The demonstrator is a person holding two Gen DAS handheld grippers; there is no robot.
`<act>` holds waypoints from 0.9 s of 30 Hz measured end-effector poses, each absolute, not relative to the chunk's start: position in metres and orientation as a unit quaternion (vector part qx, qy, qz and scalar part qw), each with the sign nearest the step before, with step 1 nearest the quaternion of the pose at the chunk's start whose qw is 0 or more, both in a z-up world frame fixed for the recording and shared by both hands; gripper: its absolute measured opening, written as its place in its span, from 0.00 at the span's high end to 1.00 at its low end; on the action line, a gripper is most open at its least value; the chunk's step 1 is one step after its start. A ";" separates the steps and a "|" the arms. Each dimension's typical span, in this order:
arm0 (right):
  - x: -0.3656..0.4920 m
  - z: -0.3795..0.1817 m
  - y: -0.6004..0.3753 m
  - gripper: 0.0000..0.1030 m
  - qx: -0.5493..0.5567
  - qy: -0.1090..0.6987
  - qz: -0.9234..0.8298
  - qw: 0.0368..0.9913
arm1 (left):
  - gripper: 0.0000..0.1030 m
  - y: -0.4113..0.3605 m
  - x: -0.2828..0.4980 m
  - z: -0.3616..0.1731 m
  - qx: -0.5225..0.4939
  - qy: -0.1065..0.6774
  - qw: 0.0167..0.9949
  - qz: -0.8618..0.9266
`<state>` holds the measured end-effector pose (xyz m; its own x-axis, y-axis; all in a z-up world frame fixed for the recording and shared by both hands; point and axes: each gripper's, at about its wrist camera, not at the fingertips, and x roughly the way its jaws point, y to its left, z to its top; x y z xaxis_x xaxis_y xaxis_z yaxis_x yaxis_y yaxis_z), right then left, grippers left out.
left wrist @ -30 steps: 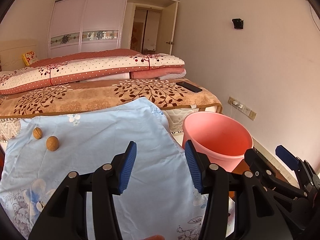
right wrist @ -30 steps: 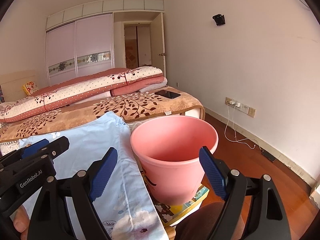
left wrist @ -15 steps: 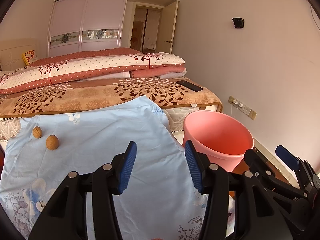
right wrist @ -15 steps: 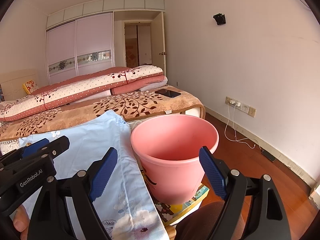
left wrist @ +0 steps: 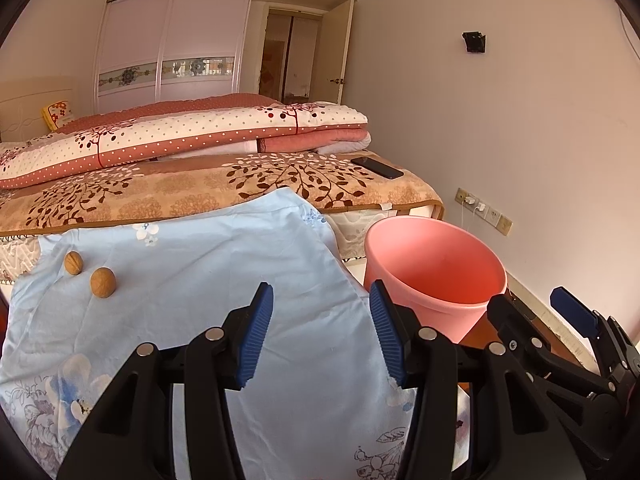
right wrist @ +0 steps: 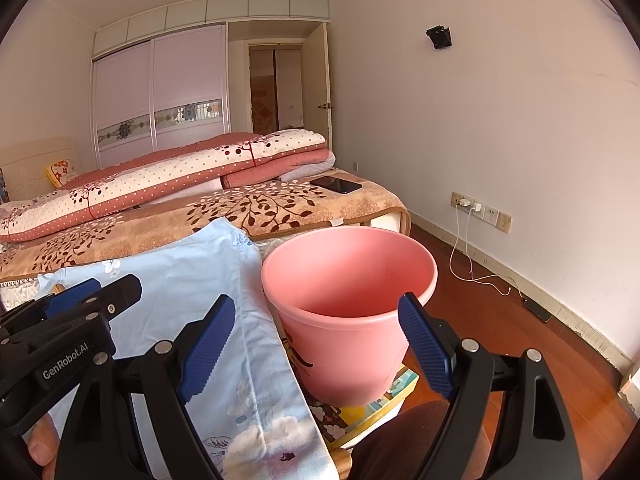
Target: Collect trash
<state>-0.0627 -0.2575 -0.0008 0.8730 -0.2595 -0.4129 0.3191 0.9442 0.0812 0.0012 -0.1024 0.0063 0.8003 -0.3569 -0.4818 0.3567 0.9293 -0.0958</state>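
Two walnuts (left wrist: 103,282) (left wrist: 73,263) lie on a light blue floral cloth (left wrist: 208,264) at the far left in the left wrist view. A pink bucket (left wrist: 434,268) stands right of the cloth; it also shows in the right wrist view (right wrist: 348,312), resting on a colourful box (right wrist: 372,404). My left gripper (left wrist: 320,336) is open and empty above the cloth's middle. My right gripper (right wrist: 320,344) is open and empty, its fingers either side of the bucket's near rim. The right gripper also shows in the left wrist view (left wrist: 532,316).
A bed with a brown leaf-pattern blanket (left wrist: 200,192) and folded quilts (left wrist: 180,140) lies behind the cloth. A dark phone (left wrist: 377,167) rests on the bed's right corner. Wall sockets with a charger cable (right wrist: 472,256) are on the right wall above wooden floor (right wrist: 500,320).
Both views have shifted very slightly; the grippers stay open and nothing was picked up.
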 end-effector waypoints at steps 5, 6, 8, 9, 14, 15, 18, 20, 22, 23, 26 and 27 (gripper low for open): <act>-0.063 -0.001 -0.258 0.20 0.073 0.203 -0.150 0.965 | 0.51 -0.103 0.001 0.006 -0.001 0.254 0.949 -0.188; -0.063 -0.001 -0.257 0.20 0.073 0.203 -0.150 0.965 | 0.51 -0.103 0.001 0.006 -0.001 0.254 0.949 -0.188; -0.063 -0.001 -0.257 0.20 0.074 0.204 -0.150 0.965 | 0.51 -0.103 0.001 0.006 0.000 0.254 0.949 -0.188; -0.063 -0.002 -0.258 0.20 0.074 0.204 -0.150 0.965 | 0.51 -0.103 0.001 0.006 0.000 0.253 0.949 -0.187; -0.065 -0.003 -0.258 0.20 0.075 0.206 -0.151 0.964 | 0.51 -0.102 0.000 0.006 -0.001 0.255 0.949 -0.187; -0.065 -0.003 -0.258 0.20 0.075 0.206 -0.151 0.964 | 0.51 -0.103 0.000 0.005 -0.001 0.255 0.949 -0.187; -0.065 -0.003 -0.258 0.20 0.074 0.206 -0.151 0.964 | 0.51 -0.103 -0.001 0.005 -0.001 0.256 0.948 -0.188; -0.066 -0.003 -0.258 0.20 0.074 0.207 -0.151 0.964 | 0.51 -0.103 -0.001 0.004 0.000 0.256 0.948 -0.189; -0.066 -0.003 -0.258 0.20 0.074 0.206 -0.151 0.964 | 0.51 -0.103 -0.001 0.004 0.001 0.256 0.948 -0.190; -0.066 -0.003 -0.258 0.20 0.074 0.206 -0.151 0.964 | 0.51 -0.103 -0.001 0.004 0.001 0.257 0.948 -0.189; -0.066 -0.003 -0.258 0.20 0.074 0.207 -0.151 0.964 | 0.51 -0.102 0.000 0.003 0.000 0.258 0.948 -0.188; -0.066 -0.003 -0.258 0.20 0.074 0.207 -0.151 0.964 | 0.51 -0.102 0.000 0.003 0.000 0.259 0.947 -0.188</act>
